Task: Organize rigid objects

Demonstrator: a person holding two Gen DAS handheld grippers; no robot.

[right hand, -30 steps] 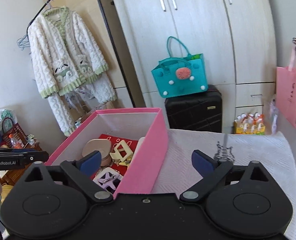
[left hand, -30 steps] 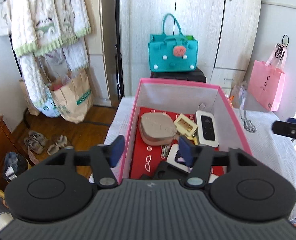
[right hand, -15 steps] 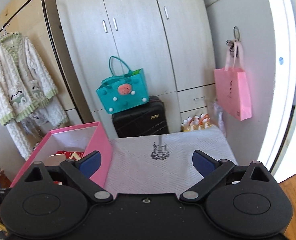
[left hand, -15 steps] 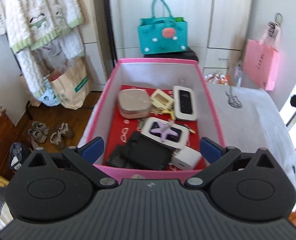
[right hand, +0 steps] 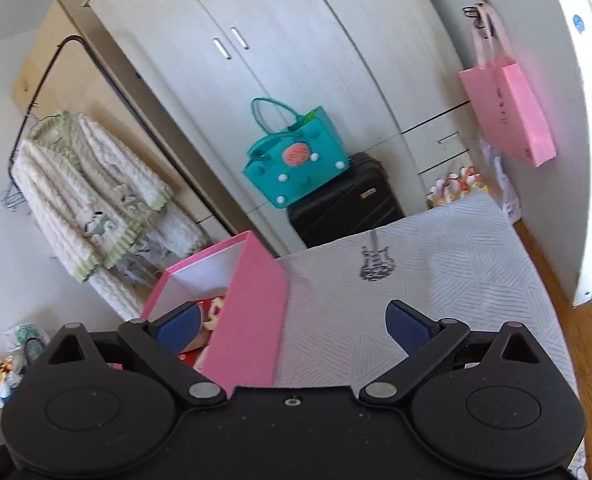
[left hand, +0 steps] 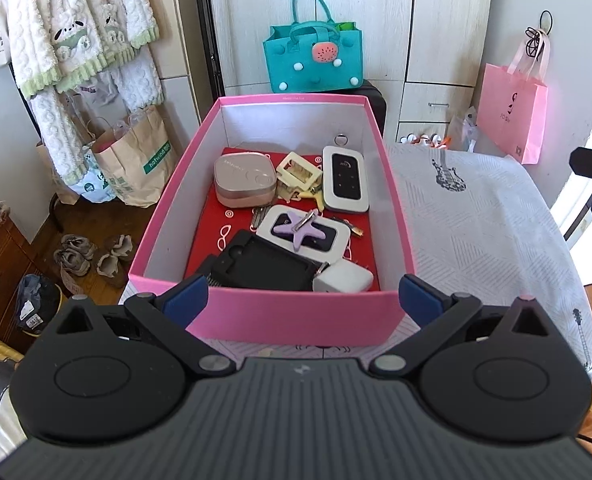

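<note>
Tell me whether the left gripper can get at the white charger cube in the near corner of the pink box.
Probably yes. The left gripper is open and empty above the pink box's near wall, and the white charger cube lies uncovered just behind it. The wall and the black case crowd it.

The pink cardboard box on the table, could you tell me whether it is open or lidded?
Open: the pink cardboard box has no lid, and its contents show from above.
</note>
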